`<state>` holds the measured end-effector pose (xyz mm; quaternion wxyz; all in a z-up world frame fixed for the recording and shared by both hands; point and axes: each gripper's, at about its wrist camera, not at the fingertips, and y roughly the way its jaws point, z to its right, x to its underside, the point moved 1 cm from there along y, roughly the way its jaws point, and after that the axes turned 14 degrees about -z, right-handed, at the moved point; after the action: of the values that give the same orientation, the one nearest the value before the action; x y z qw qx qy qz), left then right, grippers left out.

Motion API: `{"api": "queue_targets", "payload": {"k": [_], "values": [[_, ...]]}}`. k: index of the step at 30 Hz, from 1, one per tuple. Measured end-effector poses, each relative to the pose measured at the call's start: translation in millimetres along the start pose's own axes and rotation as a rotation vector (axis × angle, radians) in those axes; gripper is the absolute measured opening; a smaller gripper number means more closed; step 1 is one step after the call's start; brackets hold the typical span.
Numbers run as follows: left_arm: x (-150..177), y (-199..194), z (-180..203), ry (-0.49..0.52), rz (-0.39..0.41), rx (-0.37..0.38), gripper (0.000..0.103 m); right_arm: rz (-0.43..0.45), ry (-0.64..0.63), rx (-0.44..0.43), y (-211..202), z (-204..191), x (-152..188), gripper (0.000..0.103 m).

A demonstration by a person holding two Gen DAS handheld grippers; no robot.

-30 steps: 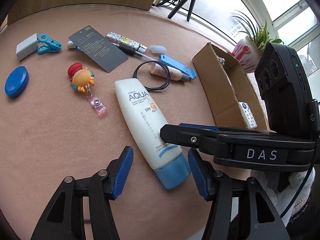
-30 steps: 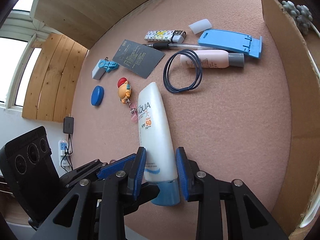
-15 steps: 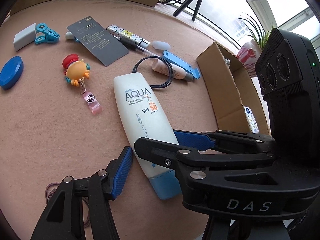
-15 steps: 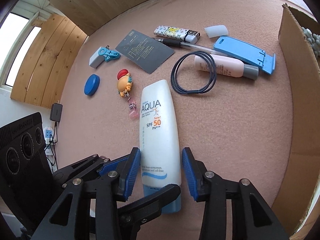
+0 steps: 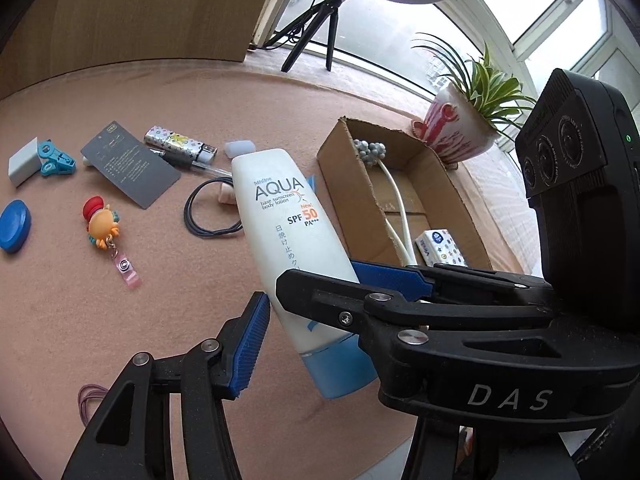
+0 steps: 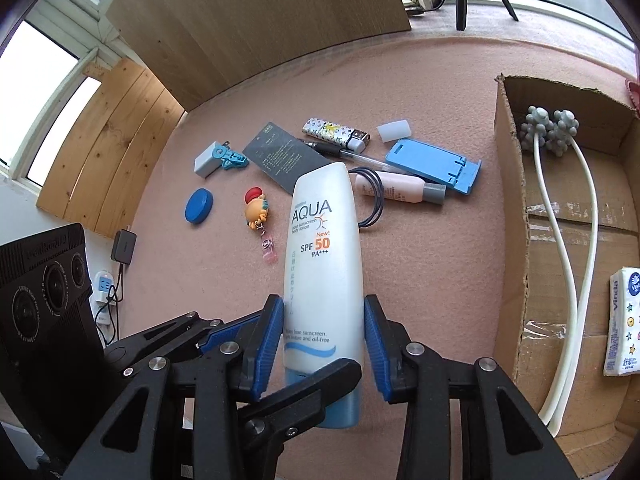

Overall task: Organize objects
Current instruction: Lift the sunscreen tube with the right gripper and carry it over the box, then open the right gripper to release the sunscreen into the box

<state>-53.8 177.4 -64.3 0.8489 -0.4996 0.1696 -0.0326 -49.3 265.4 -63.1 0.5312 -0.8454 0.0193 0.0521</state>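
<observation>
A white AQUA sunscreen tube (image 6: 324, 272) with a blue cap is lifted off the pink mat, cap end toward me. My right gripper (image 6: 324, 336) is shut on its lower part, one blue pad on each side. The tube also shows in the left wrist view (image 5: 292, 248). My left gripper (image 5: 304, 312) stands around the same tube; its left pad (image 5: 250, 344) is just beside it and its right finger is hidden behind the right gripper, so its hold is unclear. An open cardboard box (image 6: 516, 264) lies to the right, also seen from the left wrist (image 5: 360, 200).
On the mat lie a blue phone stand (image 6: 434, 164), pink bottle (image 6: 400, 188), black hair tie (image 5: 208, 216), lighter (image 6: 336, 134), dark card (image 6: 280, 156), crab badge reel (image 6: 258, 212), blue lid (image 6: 199, 208), clip (image 6: 224, 158). The box holds a massager (image 6: 548, 132) and tissues (image 6: 622, 324). A potted plant (image 5: 460, 128) stands behind.
The sunscreen tube has been raised off the mat in the right gripper, tipping up toward the box. Both cameras have risen and tilted with it.
</observation>
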Motion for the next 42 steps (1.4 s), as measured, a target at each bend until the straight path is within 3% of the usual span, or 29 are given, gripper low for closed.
{"api": "queue_targets", "payload": {"k": [11, 18, 30, 42], "values": [[-24, 26, 96, 0.155, -0.009, 0.049, 0.057, 0.134, 0.100, 0.032, -72, 50, 32, 0.036], [-28, 53, 126, 0.192, -0.043, 0.065, 0.057, 0.148, 0.165, 0.053, -88, 88, 48, 0.036], [-22, 64, 139, 0.221, -0.063, 0.028, 0.057, 0.142, 0.192, 0.075, -93, 111, 62, 0.036], [-18, 41, 107, 0.152, -0.035, -0.034, 0.059, 0.194, 0.228, 0.172, -100, 111, 68, 0.045]]}}
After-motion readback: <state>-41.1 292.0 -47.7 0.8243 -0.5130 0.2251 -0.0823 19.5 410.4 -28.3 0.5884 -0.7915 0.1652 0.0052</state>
